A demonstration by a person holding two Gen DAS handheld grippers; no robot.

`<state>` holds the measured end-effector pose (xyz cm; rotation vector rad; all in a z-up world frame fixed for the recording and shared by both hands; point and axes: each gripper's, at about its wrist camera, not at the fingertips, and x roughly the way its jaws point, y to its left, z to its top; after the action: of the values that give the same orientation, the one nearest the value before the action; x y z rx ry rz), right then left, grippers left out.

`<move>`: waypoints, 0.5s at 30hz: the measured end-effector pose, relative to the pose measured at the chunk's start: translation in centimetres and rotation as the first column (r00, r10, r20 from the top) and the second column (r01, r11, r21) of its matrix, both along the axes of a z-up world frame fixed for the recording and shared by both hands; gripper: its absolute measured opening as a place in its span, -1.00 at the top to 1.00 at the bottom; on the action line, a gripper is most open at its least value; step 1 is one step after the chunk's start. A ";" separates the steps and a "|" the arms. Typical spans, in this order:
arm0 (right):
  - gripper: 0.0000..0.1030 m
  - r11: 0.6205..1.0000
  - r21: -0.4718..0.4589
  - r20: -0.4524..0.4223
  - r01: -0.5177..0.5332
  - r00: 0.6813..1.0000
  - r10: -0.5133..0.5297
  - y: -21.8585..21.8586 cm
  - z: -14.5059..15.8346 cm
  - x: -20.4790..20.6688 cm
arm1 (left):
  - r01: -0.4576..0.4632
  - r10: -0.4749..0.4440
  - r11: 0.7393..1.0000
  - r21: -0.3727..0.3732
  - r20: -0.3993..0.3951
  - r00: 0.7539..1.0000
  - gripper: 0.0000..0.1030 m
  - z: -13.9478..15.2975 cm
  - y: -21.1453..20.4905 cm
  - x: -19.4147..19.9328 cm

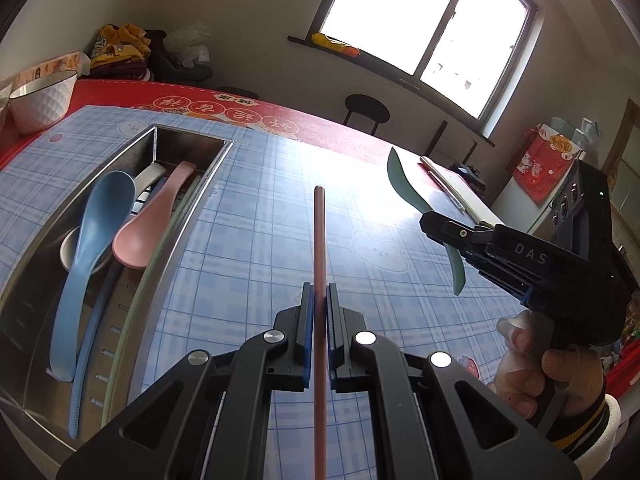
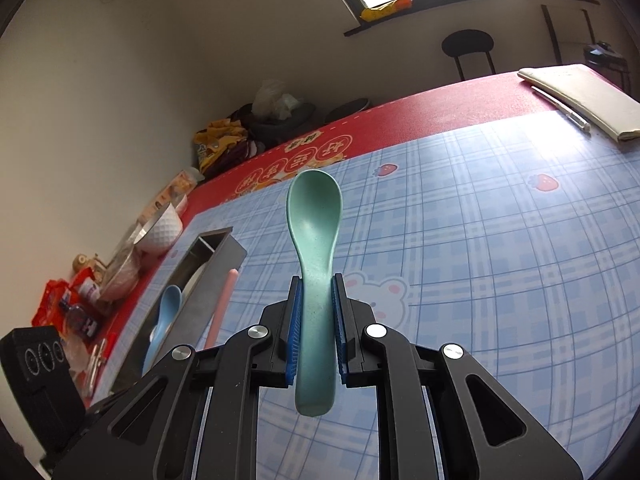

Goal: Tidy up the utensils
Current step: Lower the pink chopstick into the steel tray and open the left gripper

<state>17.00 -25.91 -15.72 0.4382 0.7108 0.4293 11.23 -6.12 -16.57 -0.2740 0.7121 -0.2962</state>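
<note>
Blue plaid mat (image 1: 248,216) with bear and strawberry prints covers most of the red tablecloth (image 1: 256,100); a bright window sits behind the far edge. I see the steel utensil tray (image 1: 188,216) lying toward the mat's left edge, holding a blue spoon (image 1: 92,248), a pink spoon (image 1: 148,232) and several chopsticks. My left gripper (image 1: 319,308) has its jaws clamped on a pink chopstick (image 1: 319,240), which points forward above the mat, just right of the tray. My right gripper (image 2: 317,308) is closed on the handle of a green spoon (image 2: 314,216), bowl forward, held clear of the mat near its middle. A white bowl (image 1: 40,100) stands at the far left corner; a notebook (image 2: 584,96) with a pen lies at the far right.
</note>
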 end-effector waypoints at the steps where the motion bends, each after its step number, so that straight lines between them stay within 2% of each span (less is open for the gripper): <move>1: 0.72 1.000 0.004 0.012 -0.006 1.000 0.006 0.0 0.3 -0.2 | 0.000 0.000 1.000 0.003 0.000 1.000 0.89 0.0 -0.1 0.0; 4: 0.72 1.000 0.007 0.021 -0.009 1.000 0.009 0.2 0.5 -0.5 | 0.000 0.000 1.000 0.014 0.014 1.000 0.89 0.3 -0.3 -0.2; 7: 0.72 1.000 0.020 -0.018 0.008 1.000 -0.007 -0.1 -0.3 -0.1 | -0.008 0.007 1.000 0.013 0.048 0.999 0.89 0.7 -0.2 -0.8; 10: 0.72 0.999 0.029 -0.045 0.015 0.999 -0.013 -0.4 -0.9 0.0 | 0.011 -0.012 1.000 0.017 0.044 0.999 0.89 1.3 -0.4 -1.1; 15: 0.72 1.000 0.031 -0.036 0.002 0.999 -0.001 -0.1 -0.8 -0.3 | 0.047 -0.047 0.997 -0.064 -0.006 0.999 0.89 2.6 0.3 -1.1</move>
<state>16.72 -25.97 -16.57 0.4768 0.7389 0.4327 10.15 -5.83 -14.02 -0.3196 0.7182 -0.3634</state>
